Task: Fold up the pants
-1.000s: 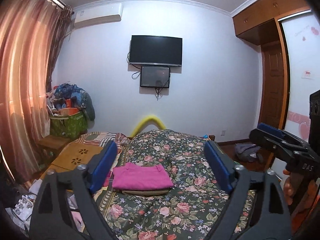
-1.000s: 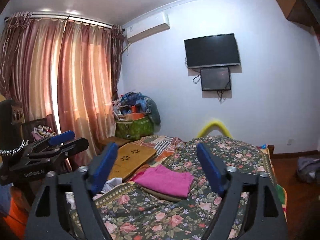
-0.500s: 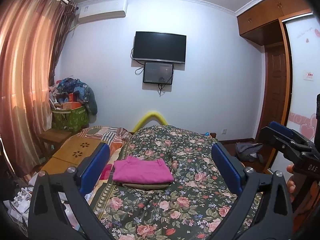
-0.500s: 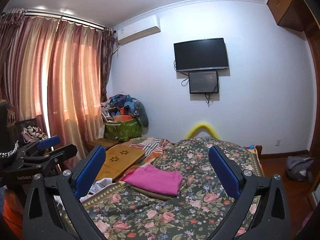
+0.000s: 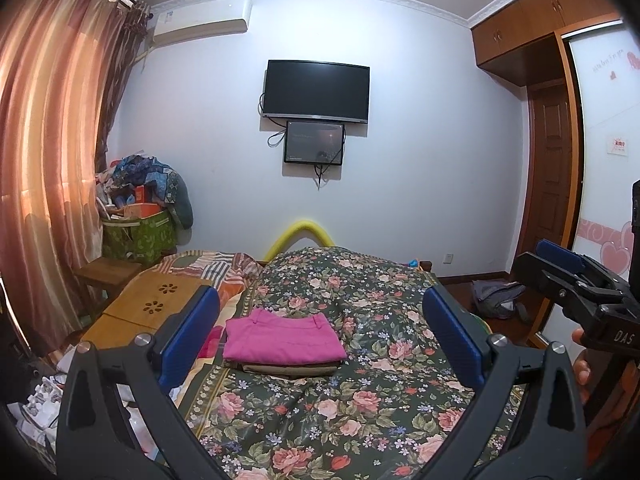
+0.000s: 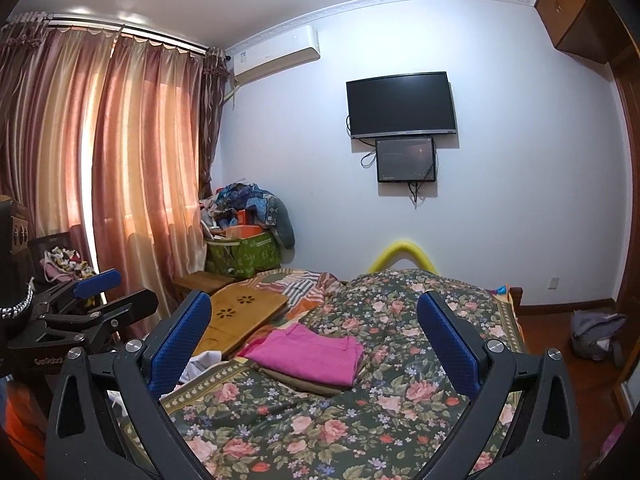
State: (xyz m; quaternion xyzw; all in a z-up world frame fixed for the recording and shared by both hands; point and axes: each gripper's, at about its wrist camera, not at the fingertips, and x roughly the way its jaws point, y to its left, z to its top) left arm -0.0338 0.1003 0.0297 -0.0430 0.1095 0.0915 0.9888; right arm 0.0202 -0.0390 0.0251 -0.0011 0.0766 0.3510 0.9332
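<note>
Tongs of both hands, spread wide and empty. The left tongs [image 5: 320, 334] and right tongs [image 6: 314, 340] have just been opening, with nothing between their blue pads; both hang above the near end of the bed [image 5: 360, 420], well back from the garment. The pink pants [image 5: 282, 340] lie folded into a flat rectangle on a folded brown garment [image 5: 288, 369] at the bed's left side. Judgement: the fold appears complete, and the widened tongs mark release, not a fresh grasp.
</note>
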